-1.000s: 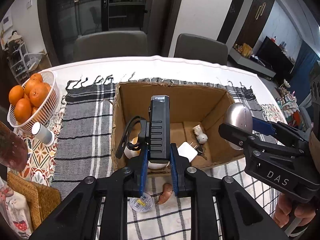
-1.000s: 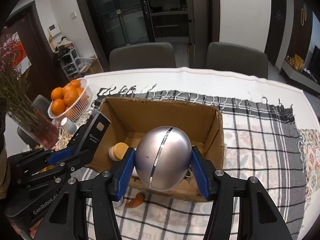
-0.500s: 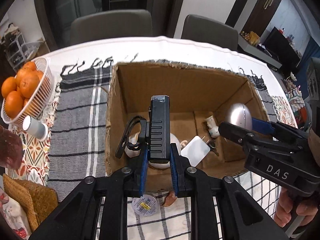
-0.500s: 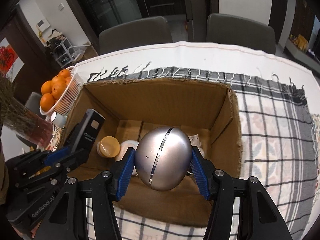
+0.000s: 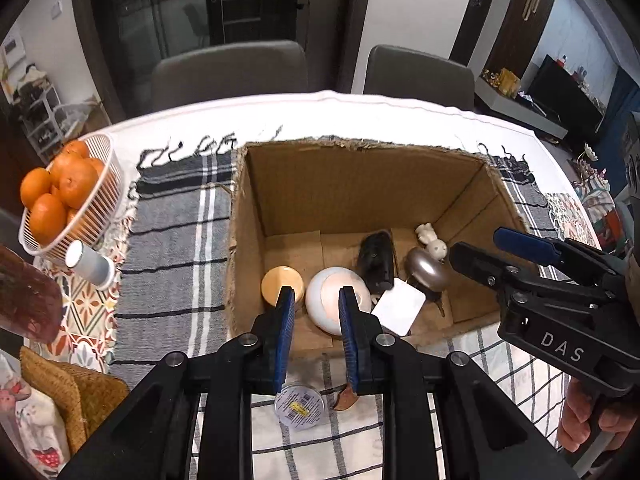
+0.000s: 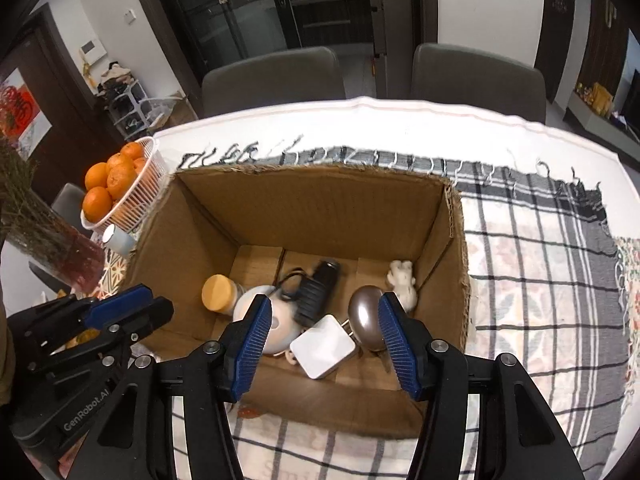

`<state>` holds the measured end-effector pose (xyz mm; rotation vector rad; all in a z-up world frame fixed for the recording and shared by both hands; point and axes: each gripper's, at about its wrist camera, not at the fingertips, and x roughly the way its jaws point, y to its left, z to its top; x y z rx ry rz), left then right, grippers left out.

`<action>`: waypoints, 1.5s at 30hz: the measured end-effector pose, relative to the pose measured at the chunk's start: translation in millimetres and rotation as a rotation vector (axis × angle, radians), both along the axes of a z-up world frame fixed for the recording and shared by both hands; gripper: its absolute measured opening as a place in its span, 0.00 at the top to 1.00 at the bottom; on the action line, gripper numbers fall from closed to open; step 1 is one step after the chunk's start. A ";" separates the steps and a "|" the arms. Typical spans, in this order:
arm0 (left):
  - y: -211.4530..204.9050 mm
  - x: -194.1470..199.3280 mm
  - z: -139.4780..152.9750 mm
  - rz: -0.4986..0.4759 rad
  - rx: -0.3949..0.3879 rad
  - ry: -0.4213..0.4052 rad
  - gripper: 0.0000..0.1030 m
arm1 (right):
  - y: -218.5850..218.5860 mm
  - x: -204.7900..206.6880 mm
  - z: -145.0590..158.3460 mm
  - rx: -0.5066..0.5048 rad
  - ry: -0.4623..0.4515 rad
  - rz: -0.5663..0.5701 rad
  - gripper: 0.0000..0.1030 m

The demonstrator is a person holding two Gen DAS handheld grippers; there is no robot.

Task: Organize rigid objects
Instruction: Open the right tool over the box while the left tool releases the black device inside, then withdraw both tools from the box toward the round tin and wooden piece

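Both loads dropped since half a second ago: black device (image 6: 318, 294) and silver egg (image 6: 366, 322) now lie on the cardboard box (image 6: 308, 208) floor, mid-frame. Device's long axis runs away from camera; egg sits just ahead of right tool (image 6: 322, 346), nearer than left tool (image 5: 314, 328). Both tools released, empty. Clear jar (image 5: 299, 405) remains on table, bottom centre, under left tool.

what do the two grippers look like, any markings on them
Both are black, angular frames with silver screws and ribbed blue pads. The left gripper reads "GenRobot.AI" on its body in the right wrist view; the right gripper reads "DAS". A bare hand grips the right one.
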<state>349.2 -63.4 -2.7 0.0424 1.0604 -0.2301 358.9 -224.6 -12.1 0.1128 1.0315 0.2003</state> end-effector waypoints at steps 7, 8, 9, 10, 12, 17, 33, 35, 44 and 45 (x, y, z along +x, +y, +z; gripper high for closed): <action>8.0 -32.3 14.2 -0.013 0.001 -0.072 0.77 | 8.5 -31.5 23.3 -0.022 -0.110 0.015 0.45; 8.9 -36.0 14.7 -0.014 0.002 -0.079 0.77 | 10.6 -37.0 26.2 -0.028 -0.126 0.020 0.45; 11.1 -41.7 15.6 -0.015 0.002 -0.091 0.76 | 11.6 -40.4 28.0 -0.030 -0.136 0.023 0.45; 13.2 -47.0 16.1 -0.015 0.001 -0.100 0.75 | 12.8 -45.1 30.0 -0.029 -0.151 0.024 0.45; 15.7 -54.6 16.3 -0.017 0.001 -0.114 0.75 | 15.9 -55.1 33.4 -0.024 -0.179 0.027 0.45; 23.9 -71.7 16.4 -0.025 0.001 -0.152 0.73 | 23.5 -76.8 35.2 -0.018 -0.230 0.039 0.45; 45.6 -126.8 -14.3 -0.043 0.008 -0.196 0.57 | 49.3 -126.7 6.1 0.023 -0.241 0.078 0.45; 46.2 -131.3 -17.6 -0.047 0.009 -0.199 0.57 | 52.3 -130.7 -0.6 0.022 -0.234 0.085 0.45; 42.4 -144.5 -39.3 -0.083 0.068 -0.204 0.53 | 57.4 -136.4 -38.1 0.028 -0.165 0.137 0.44; 41.7 -144.8 -42.4 -0.090 0.073 -0.199 0.53 | 58.6 -136.6 -41.6 0.021 -0.160 0.142 0.43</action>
